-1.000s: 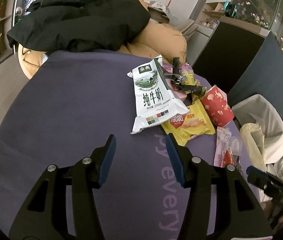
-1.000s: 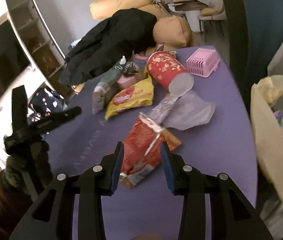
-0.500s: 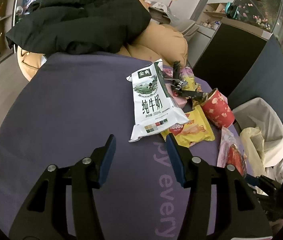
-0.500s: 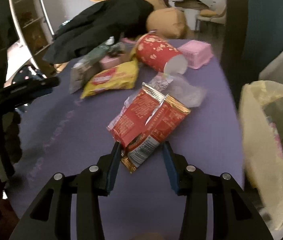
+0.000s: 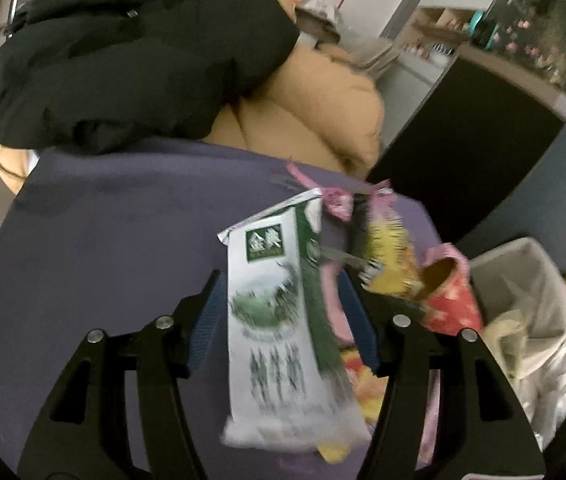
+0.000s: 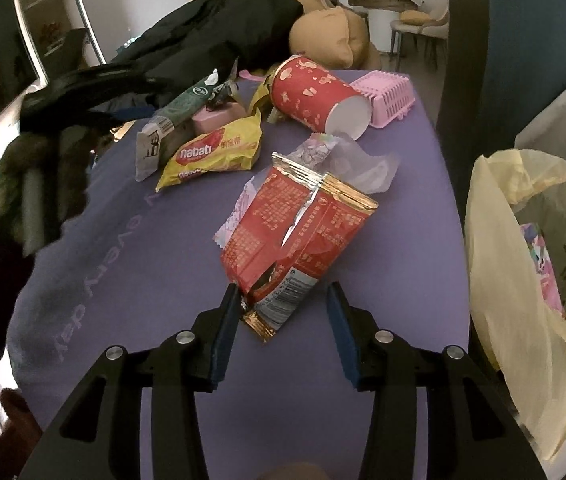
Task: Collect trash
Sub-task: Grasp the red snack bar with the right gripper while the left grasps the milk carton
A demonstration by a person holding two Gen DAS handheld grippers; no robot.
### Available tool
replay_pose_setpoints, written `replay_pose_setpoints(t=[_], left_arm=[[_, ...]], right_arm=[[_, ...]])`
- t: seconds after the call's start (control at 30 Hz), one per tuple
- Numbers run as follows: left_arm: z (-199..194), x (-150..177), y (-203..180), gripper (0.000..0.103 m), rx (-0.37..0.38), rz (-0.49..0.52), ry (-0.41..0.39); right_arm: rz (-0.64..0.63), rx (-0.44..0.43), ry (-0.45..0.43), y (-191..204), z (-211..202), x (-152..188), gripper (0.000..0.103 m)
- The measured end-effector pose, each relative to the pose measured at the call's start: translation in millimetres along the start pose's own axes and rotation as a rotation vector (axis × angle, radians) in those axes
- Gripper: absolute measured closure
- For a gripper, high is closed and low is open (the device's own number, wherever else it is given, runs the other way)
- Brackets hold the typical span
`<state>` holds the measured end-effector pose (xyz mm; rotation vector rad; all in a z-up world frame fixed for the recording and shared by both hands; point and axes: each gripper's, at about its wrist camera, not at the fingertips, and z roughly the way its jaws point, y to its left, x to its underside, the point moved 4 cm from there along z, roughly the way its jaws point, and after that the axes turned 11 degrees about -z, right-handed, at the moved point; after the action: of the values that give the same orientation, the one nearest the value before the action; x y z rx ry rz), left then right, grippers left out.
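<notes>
My left gripper [image 5: 283, 316] is open, and the white and green milk carton [image 5: 283, 332] lies between its fingers on the purple surface [image 5: 103, 240]. My right gripper [image 6: 283, 312] is open around the near end of a red snack wrapper [image 6: 295, 236]. A yellow Nabati wrapper [image 6: 213, 152], a red paper cup [image 6: 315, 96] on its side, the milk carton [image 6: 175, 116] and a clear plastic wrapper [image 6: 355, 160] lie beyond it. The left gripper also shows in the right wrist view [image 6: 83, 92].
A bin lined with a yellow bag [image 6: 523, 260] stands at the right edge of the purple surface. A pink basket [image 6: 387, 96] lies at the far end. A black jacket [image 5: 123, 52] and tan cushions [image 5: 315, 120] sit behind. A grey-lined bin [image 5: 531, 300] shows at right.
My left gripper has moved forward so the milk carton now sits between its fingers. My right gripper has closed in on the red wrapper, whose end now lies between its fingers.
</notes>
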<state>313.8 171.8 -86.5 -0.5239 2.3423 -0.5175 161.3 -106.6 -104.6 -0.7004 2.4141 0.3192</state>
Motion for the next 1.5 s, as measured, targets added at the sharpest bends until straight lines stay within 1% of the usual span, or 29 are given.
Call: replay_pose_setpoints(t=[0.03, 0.07, 0.1, 0.2, 0.3, 0.33, 0.4, 0.43, 0.5, 0.57, 0.63, 0.73, 0.8, 0.87, 0.93, 1.03, 1.07, 1.13, 1.23, 1.3, 1.4, 1.5], left_arm=[[10, -2, 2, 0.047, -0.020, 0.001, 0.023], [16, -4, 4, 0.044, -0.030, -0.004, 0.040], [20, -5, 6, 0.042, -0.017, -0.016, 0.049], [26, -6, 11, 0.041, 0.014, -0.064, 0.079], [26, -3, 12, 0.041, 0.025, -0.080, 0.089], [28, 0, 12, 0.041, 0.026, -0.089, 0.116], [34, 6, 15, 0.047, 0.029, -0.107, 0.181], [33, 10, 19, 0.048, 0.061, -0.138, 0.202], [28, 15, 21, 0.048, 0.066, -0.150, 0.203], [15, 22, 21, 0.048, 0.073, -0.137, 0.184], [-6, 34, 19, 0.048, 0.057, -0.107, 0.152], [-34, 56, 13, 0.048, 0.036, -0.043, 0.112], [-53, 77, 6, 0.048, 0.041, 0.001, 0.089], [-66, 92, -1, 0.048, 0.048, 0.039, 0.073], [-74, 107, -8, 0.048, 0.052, 0.082, 0.061], [-77, 127, -12, 0.048, 0.053, 0.131, 0.061], [-76, 130, -12, 0.048, 0.058, 0.135, 0.068], [-74, 134, -11, 0.048, 0.062, 0.126, 0.087], [-74, 137, -9, 0.047, 0.070, 0.124, 0.101], [-75, 136, -8, 0.047, 0.071, 0.126, 0.101], [-77, 133, -8, 0.047, 0.063, 0.122, 0.095], [-78, 131, -8, 0.047, 0.050, 0.131, 0.088]], right_arm=[[-0.001, -0.004, 0.000, 0, 0, 0, 0.060], [-0.004, -0.009, 0.000, 0, -1, 1, 0.060], [-0.007, -0.012, 0.000, -1, -1, 1, 0.060], [-0.007, -0.020, 0.000, -1, -1, 1, 0.060], [0.009, -0.028, -0.006, -2, -2, 2, 0.060], [0.023, -0.032, -0.012, -3, -3, 3, 0.060], [0.030, -0.032, -0.017, -4, -2, 3, 0.060], [0.027, -0.029, -0.016, -3, -3, 3, 0.060], [0.013, -0.016, -0.012, 0, -3, 3, 0.060], [-0.034, 0.003, -0.004, 4, -4, 3, 0.060], [-0.078, 0.030, 0.001, 9, -6, 4, 0.061], [-0.056, 0.024, -0.046, 11, -14, 5, 0.061], [-0.002, 0.026, -0.079, 9, -21, 4, 0.061], [0.057, 0.045, -0.110, 3, -26, 1, 0.061], [0.117, 0.046, -0.132, -4, -27, -3, 0.061], [0.215, 0.048, -0.092, -16, -14, -11, 0.061], [0.239, 0.050, -0.060, -19, -4, -14, 0.061], [0.270, 0.038, -0.056, -21, 5, -20, 0.061], [0.226, 0.042, -0.061, -16, 13, -33, 0.061], [0.153, 0.061, -0.044, -10, 21, -43, 0.061], [0.118, 0.042, -0.037, -6, 29, -51, 0.061], [0.102, 0.007, -0.028, -5, 28, -51, 0.061]])
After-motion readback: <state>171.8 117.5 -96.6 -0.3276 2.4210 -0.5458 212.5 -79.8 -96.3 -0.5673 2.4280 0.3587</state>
